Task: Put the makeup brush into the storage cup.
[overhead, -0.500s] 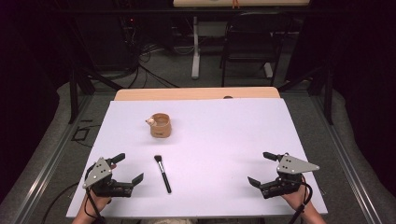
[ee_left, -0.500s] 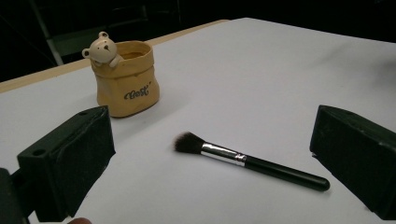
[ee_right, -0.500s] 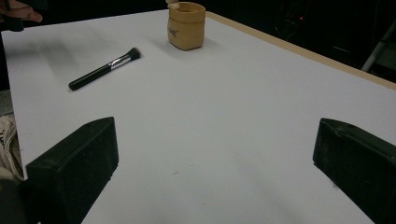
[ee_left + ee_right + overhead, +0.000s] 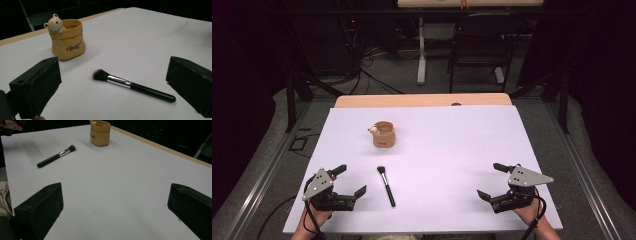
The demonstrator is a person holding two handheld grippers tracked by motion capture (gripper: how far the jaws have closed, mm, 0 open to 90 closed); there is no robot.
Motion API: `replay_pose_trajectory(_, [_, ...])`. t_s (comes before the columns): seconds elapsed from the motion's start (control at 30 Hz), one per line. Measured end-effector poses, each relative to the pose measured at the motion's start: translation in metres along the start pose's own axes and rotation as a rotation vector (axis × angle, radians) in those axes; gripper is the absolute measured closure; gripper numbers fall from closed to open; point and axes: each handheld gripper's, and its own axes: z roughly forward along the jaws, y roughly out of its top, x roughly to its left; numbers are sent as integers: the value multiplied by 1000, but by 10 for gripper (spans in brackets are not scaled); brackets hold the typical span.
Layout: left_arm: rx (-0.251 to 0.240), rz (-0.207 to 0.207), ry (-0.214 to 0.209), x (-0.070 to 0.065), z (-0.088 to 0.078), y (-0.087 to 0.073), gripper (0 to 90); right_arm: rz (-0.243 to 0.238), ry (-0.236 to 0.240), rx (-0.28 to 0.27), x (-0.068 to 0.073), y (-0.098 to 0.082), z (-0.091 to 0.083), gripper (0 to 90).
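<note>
Both grippers, left [image 4: 351, 181] and right [image 4: 490, 180], sit wide open and empty, the brush [image 4: 386, 186] lying flat at six o'clock of the pot [image 4: 384, 134], and a sloppy pinch could roll that thin handle away

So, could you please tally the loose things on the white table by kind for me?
Black-handled makeup brush with silver ferrule and dark bristles: 1
Tan sack-shaped ceramic pot with a small cream bear on its rim: 1
Total: 2, both lying or standing on the white-covered table.
</note>
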Motion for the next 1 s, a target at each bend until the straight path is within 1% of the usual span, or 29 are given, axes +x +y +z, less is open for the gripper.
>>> replay_pose_trajectory(0.17, [4,0,4,-4,3,2,0,3,4,1,0,0,1,0])
replay_pose_trajectory(0.2, [4,2,0,-5,4,2,0,1,4,0,0,0,1,0])
replay_pose_trajectory(0.4, [12,3,16,-10,7,4,0,1,5,1,0,0,1,0])
replay_pose_trajectory(0.5, [13,4,14,-13,8,6,0,0,8,0,0,0,0,0])
replay_pose_trajectory(0.6, [15,4,23,-15,10,7,0,-1,9,0,1,0,1,0])
replay_pose_trajectory(0.67, [14,-6,29,-17,11,8,0,-1,10,2,1,0,1,0])
replay_pose_trajectory(0.73, [23,-11,30,-19,12,9,1,-4,12,0,1,0,1,0])
replay_pose_trajectory(0.8, [25,-23,45,-22,14,10,2,-3,16,-1,1,0,1,0])
replay_pose_trajectory(0.87, [34,-48,57,-25,15,12,2,-4,17,0,1,0,1,0])
replay_pose_trajectory(1.0, [63,-66,86,-33,21,15,3,-5,22,-3,3,0,-1,0])
